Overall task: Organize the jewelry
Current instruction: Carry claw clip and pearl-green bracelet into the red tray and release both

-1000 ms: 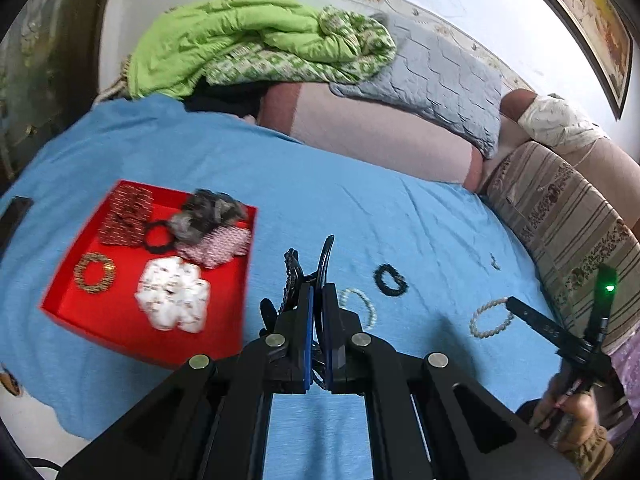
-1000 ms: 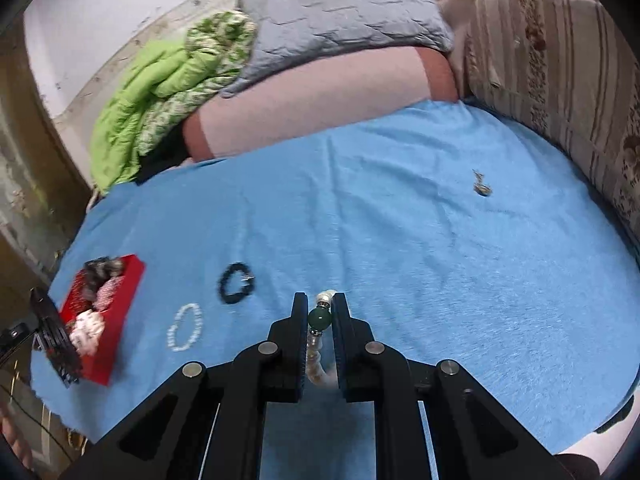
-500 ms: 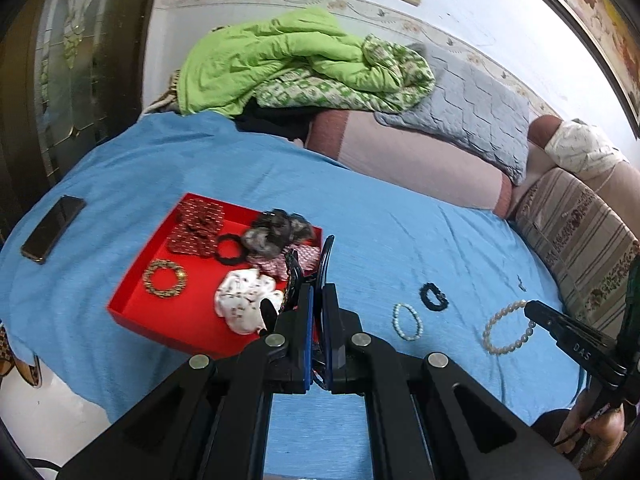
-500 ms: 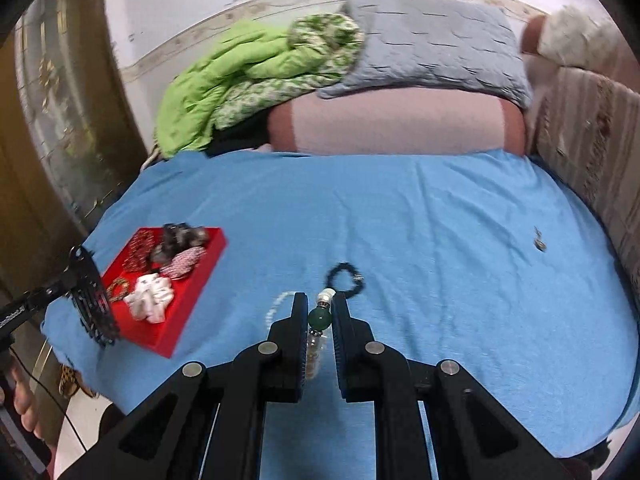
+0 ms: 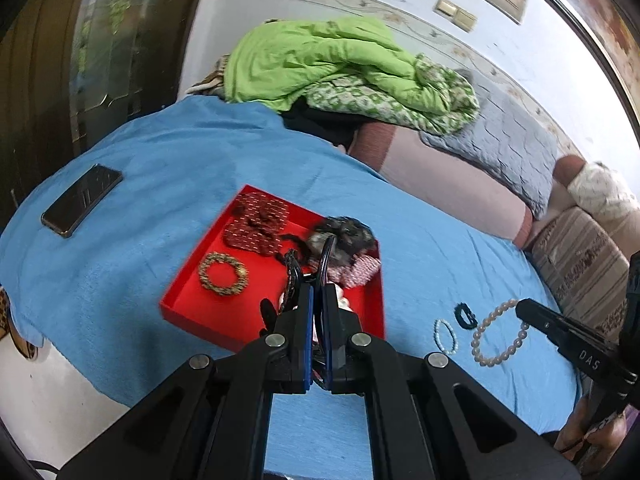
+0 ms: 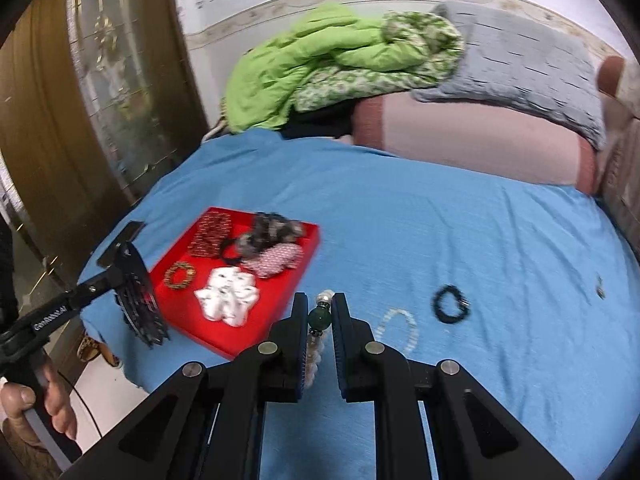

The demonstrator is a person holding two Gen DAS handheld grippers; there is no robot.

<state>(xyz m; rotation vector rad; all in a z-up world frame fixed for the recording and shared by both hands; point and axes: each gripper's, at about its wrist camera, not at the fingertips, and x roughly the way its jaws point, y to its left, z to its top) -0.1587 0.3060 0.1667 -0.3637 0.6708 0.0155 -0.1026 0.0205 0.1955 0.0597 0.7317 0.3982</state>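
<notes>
white scrunchie (image 5: 345, 303): mostly hidden behind left tool | clear bracelet (image 6: 398, 330): motion-blurred

The blue cover (image 6: 420, 220) is soft, matt, slightly napped cloth. The red tray (image 6: 188, 308) has a smooth, faintly shiny surface, plastic or coated card. At its nine o'clock edge the phone (image 5: 82, 199) shows glossy glass. The pearl bracelet (image 5: 498, 332) gleams smooth and lustrous. Both grippers look like matt black plastic with bright metal screw heads. The green quilt (image 6: 320, 64) is puffy, satiny fabric.
</notes>
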